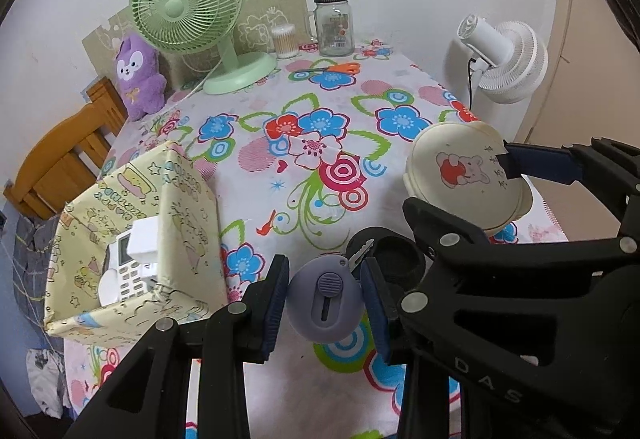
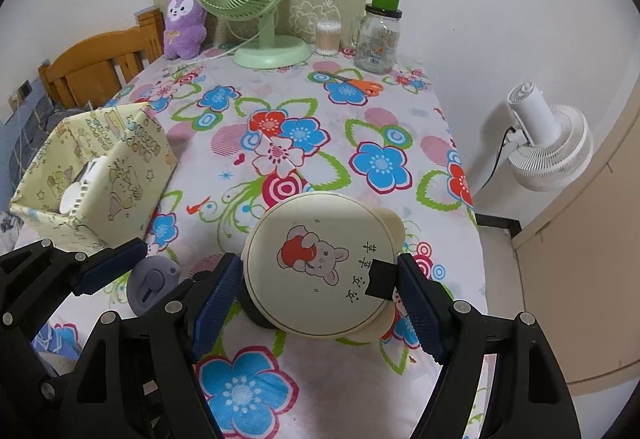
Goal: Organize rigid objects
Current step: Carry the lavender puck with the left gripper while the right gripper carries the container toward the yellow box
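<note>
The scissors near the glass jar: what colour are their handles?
Orange; the scissors show best in the right wrist view.

I can't see the bottom of the box (image 1: 176, 239): its near wall hides most of the phone (image 1: 126, 271) and white pieces inside. The right tool (image 2: 320, 303) covers the dark round thing (image 1: 400, 259) under the lid (image 2: 320, 263), so I can't tell what that is. The chair (image 1: 68, 155) runs off the left edge, and the jar (image 1: 334, 27) label is too small to read.
</note>
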Motion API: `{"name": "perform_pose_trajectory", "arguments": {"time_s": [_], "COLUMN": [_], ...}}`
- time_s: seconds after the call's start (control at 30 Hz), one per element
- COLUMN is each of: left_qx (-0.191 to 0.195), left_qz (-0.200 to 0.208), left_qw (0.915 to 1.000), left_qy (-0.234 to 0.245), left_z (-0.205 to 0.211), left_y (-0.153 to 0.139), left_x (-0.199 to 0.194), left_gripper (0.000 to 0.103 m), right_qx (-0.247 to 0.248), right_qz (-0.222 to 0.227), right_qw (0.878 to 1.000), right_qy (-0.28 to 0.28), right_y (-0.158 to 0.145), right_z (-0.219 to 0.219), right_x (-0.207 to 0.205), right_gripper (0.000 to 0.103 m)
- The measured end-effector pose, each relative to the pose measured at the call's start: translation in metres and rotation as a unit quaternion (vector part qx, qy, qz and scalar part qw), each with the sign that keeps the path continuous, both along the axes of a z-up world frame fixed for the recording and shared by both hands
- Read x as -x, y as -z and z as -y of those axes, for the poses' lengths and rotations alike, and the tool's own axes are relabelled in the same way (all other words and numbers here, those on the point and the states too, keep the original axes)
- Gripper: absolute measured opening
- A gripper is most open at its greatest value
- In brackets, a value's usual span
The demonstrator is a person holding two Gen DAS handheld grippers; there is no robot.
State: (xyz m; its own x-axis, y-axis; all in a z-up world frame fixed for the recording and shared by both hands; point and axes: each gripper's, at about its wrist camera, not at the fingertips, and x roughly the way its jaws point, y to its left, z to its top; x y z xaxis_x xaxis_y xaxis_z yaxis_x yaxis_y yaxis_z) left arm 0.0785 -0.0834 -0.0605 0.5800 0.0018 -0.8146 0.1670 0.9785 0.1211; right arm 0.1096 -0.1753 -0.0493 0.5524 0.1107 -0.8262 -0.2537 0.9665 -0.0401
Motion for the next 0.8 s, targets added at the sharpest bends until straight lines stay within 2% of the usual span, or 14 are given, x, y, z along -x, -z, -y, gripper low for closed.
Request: {"name": "perform_pose_trajectory", "arguments": {"time_s": [0.8], "left_qx": [-0.003], "left_qz": [0.007], "left_qw": [1.0000], "left_qy": [-0.004], "left_z": [-0.028], "left_y": [-0.035], "left_x": [0.011], "left_gripper": [0.038], "right_qx": [-0.024], "right_qz": [0.010], "right_qw": [1.000], "right_qy": [-0.017], "right_y": [-0.036], "right_z": [-0.030], "right_x": [0.008], "right_gripper": [0.079]}}
